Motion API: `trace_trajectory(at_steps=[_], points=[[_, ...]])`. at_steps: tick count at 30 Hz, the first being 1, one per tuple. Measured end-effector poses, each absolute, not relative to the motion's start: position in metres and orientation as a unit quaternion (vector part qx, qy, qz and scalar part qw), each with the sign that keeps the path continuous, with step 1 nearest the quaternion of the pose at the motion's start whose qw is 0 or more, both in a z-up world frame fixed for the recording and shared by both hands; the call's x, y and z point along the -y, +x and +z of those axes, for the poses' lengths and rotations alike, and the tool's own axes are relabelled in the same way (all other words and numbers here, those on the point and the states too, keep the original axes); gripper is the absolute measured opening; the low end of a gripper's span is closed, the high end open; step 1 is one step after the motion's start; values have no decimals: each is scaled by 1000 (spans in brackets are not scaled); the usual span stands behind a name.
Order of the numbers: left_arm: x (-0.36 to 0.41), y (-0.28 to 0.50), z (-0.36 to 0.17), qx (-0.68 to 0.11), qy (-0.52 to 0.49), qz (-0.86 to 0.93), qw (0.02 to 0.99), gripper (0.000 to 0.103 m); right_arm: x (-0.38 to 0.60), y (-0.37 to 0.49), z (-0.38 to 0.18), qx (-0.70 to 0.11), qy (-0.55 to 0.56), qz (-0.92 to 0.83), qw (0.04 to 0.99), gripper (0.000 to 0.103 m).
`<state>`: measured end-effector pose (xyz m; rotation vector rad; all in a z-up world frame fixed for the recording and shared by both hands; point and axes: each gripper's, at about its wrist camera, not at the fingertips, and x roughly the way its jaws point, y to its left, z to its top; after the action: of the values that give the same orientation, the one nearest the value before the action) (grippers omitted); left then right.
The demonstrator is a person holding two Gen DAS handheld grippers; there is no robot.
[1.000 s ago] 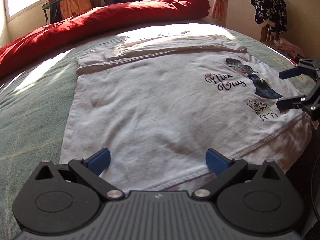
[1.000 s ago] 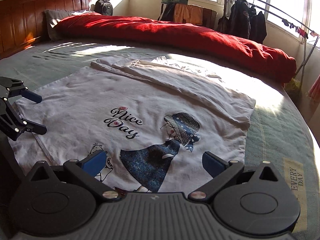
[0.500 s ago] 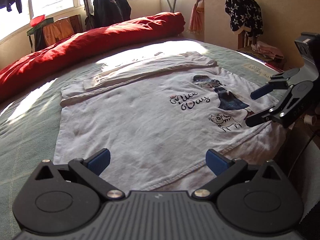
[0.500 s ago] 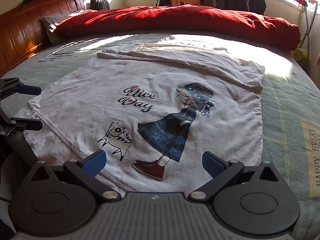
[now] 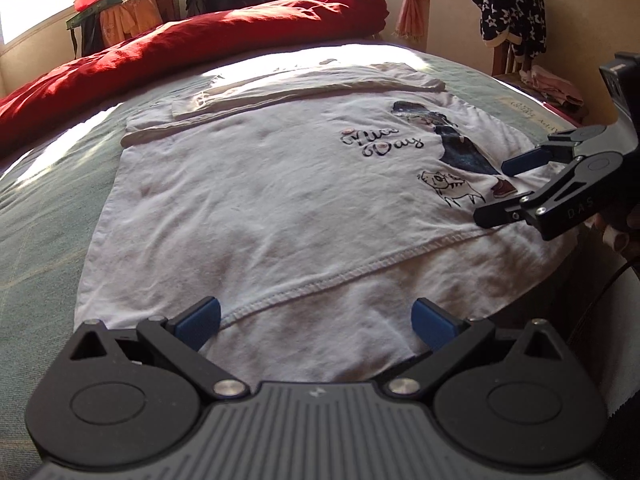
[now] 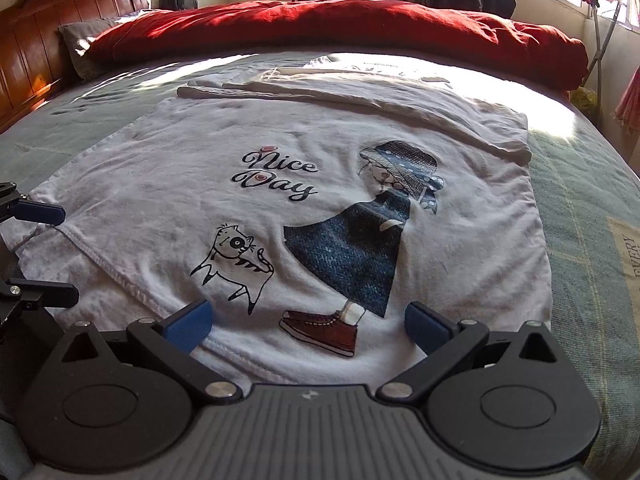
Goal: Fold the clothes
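Note:
A white T-shirt (image 5: 256, 200) with a "Nice Day" print, a girl and a cat lies flat on the bed, its far part folded over into a band. In the right wrist view the same T-shirt (image 6: 180, 168) fills the middle. My left gripper (image 5: 316, 320) is open just above the shirt's near hem, nothing between its blue pads. My right gripper (image 6: 308, 322) is open too, hovering over the hem by the printed red shoe. Each gripper shows in the other's view: the right gripper (image 5: 508, 190) at the shirt's right corner, the left gripper (image 6: 48, 252) at the left corner.
A rolled red duvet (image 6: 340, 24) lies across the far side of the bed. A wooden headboard (image 6: 24, 52) and grey pillow (image 6: 80, 44) are at the left. The green bedspread (image 5: 44, 200) surrounds the shirt. A chair with a star-patterned garment (image 5: 508, 12) stands right of the bed.
Both grippers have drawn back toward the near edge of the bed, so more of the hem and the printed shoe show. Both stay open. The shirt has not moved.

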<state>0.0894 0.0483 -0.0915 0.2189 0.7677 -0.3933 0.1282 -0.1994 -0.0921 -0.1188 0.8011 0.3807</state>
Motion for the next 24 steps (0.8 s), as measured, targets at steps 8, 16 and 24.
trace_trajectory(at_steps=[8,16,24], points=[[-29,64,-65,-289,214,-216,908,101,204,125,-77,-384,-77,220,893,103],[17,50,-80,-238,375,-271,854,101,190,94,-53,-298,-267,252,881,103],[51,50,-107,-212,468,-274,813,101,178,73,-58,-275,-318,269,866,103]])
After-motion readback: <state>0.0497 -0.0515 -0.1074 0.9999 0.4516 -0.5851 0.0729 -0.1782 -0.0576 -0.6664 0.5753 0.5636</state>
